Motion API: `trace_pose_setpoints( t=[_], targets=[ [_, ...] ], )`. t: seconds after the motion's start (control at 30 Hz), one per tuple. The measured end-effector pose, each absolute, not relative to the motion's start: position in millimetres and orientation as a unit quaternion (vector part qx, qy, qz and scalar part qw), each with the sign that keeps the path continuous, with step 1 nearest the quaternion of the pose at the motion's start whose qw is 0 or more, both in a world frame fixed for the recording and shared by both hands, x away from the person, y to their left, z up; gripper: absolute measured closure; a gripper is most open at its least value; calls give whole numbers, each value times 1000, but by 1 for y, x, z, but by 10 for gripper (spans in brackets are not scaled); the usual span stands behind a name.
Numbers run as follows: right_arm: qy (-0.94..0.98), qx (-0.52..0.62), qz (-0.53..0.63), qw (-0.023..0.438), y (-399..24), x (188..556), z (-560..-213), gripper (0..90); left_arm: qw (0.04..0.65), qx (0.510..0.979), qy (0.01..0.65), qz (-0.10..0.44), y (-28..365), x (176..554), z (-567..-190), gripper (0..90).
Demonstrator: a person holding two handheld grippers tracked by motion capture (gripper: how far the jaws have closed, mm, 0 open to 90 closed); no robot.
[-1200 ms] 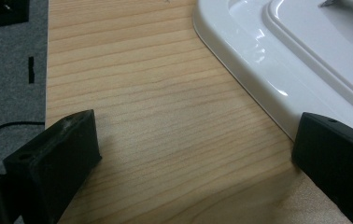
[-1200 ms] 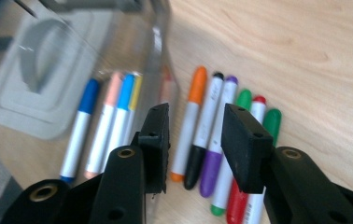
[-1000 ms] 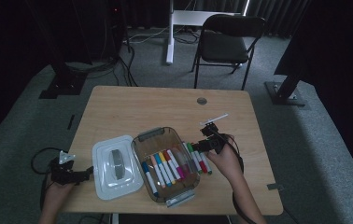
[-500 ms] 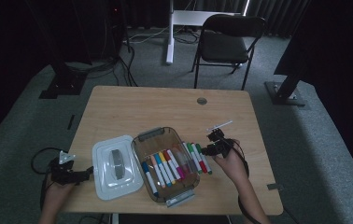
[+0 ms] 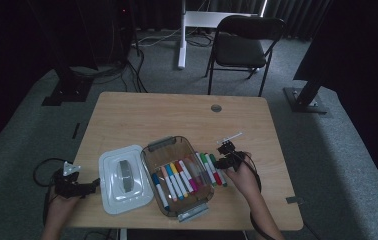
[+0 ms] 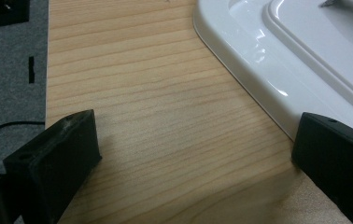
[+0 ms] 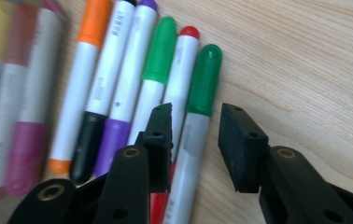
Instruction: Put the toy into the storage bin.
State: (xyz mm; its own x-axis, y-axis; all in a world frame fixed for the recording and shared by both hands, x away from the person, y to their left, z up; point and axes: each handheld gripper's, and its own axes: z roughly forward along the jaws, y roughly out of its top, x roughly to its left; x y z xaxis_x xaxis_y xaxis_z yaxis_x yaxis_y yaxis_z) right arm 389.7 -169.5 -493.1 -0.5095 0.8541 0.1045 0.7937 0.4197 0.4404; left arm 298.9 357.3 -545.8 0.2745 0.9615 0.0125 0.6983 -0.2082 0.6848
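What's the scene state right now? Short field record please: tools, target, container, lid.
right tool: jaws have just been closing, straddling the dark green marker, pads not yet pressing on it
left tool: open, low over the table, one jaw beside the lid's edge, nothing between the jaws
target: dark green marker, outermost in the row lying on the table beside the container
neighbours: red marker, light green marker
container: clear, open, markers inside
lid: white, flat on table, left of container

A white marker with a dark green cap [image 7: 198, 116] is lying flat on the wood, outermost in the row of markers, running diagonally through the frame's centre, cap pointing up.
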Motion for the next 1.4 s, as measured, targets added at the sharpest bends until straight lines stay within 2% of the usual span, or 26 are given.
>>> trace_pose_setpoints(
  t=[0.33,0.43,0.67,0.93,1.4],
  targets=[
    [839,504,196,58,-171,395,-507,687,290,744,558,226,357,299,-546,12],
    [834,515,191,57,-175,396,-511,755,291,744,558,226,357,299,-546,12],
    [825,528,196,50,-180,396,-508,764,290,744,558,226,357,299,-546,12],
    [814,537,213,58,-186,391,-487,764,290,744,558,226,357,299,-546,12],
    [806,521,271,72,-170,374,-419,765,291,743,558,227,357,299,-546,12]
  ],
)
